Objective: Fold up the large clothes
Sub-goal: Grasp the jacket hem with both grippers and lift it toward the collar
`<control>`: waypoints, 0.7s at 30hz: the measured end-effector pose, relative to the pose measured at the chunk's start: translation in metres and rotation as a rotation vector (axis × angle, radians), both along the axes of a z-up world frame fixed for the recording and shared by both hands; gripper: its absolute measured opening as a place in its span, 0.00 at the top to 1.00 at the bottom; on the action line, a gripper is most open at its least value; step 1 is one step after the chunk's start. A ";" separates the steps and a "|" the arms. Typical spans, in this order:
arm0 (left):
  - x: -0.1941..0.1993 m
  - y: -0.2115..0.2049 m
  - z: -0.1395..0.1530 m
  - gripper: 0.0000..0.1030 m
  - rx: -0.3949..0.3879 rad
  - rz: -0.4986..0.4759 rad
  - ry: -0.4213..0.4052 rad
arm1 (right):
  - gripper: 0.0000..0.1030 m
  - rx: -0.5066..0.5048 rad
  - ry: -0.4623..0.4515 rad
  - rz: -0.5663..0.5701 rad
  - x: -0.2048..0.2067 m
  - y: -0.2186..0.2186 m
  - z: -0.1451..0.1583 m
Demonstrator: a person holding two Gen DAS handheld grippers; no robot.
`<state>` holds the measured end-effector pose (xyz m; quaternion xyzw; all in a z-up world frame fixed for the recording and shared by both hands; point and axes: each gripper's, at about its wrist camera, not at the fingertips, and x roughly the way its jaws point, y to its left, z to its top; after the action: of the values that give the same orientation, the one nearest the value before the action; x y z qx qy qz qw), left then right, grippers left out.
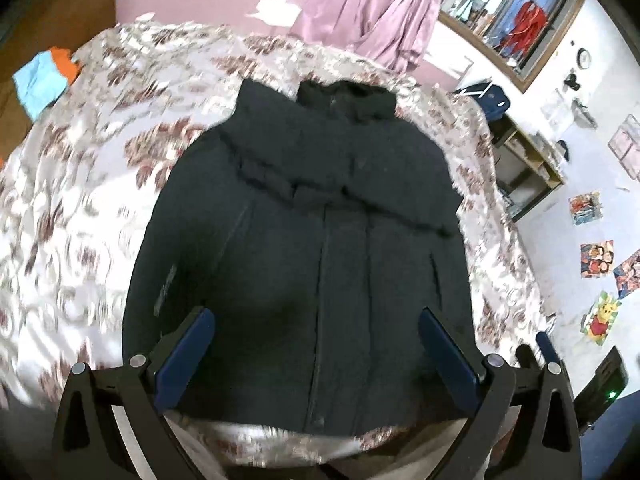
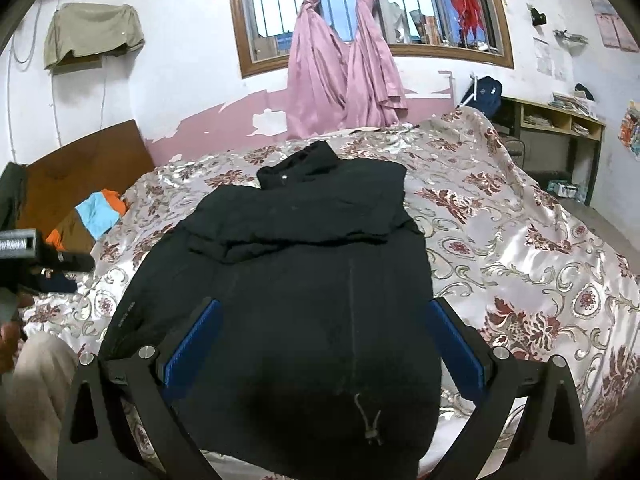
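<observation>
A large black jacket (image 1: 312, 208) lies flat on the floral bedspread (image 1: 80, 200), collar at the far end, both sleeves folded across its chest. It also shows in the right wrist view (image 2: 288, 272), with a drawcord toggle (image 2: 370, 424) at its near hem. My left gripper (image 1: 316, 320) is open and empty above the jacket's lower part. My right gripper (image 2: 324, 312) is open and empty above the hem. The tip of the right gripper (image 1: 542, 344) shows at the right in the left wrist view.
Blue and orange clothes (image 2: 100, 212) lie at the bed's far left by a wooden headboard (image 2: 80, 160). Pink curtains (image 2: 340, 72) hang at the window beyond the bed. A wooden shelf (image 2: 560, 128) and a blue bag (image 2: 486, 92) stand at the right.
</observation>
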<state>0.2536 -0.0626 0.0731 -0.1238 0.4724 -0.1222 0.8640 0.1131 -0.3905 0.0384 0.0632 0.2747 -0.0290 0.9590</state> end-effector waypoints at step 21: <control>0.268 0.008 -0.026 0.00 0.013 0.058 -0.143 | 0.03 0.053 0.119 0.009 0.227 -0.060 0.006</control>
<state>0.5212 -0.0549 0.0474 -0.1227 0.4065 -0.1024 0.8995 0.3402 -0.4507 0.0441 0.0855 0.3323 -0.0209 0.9391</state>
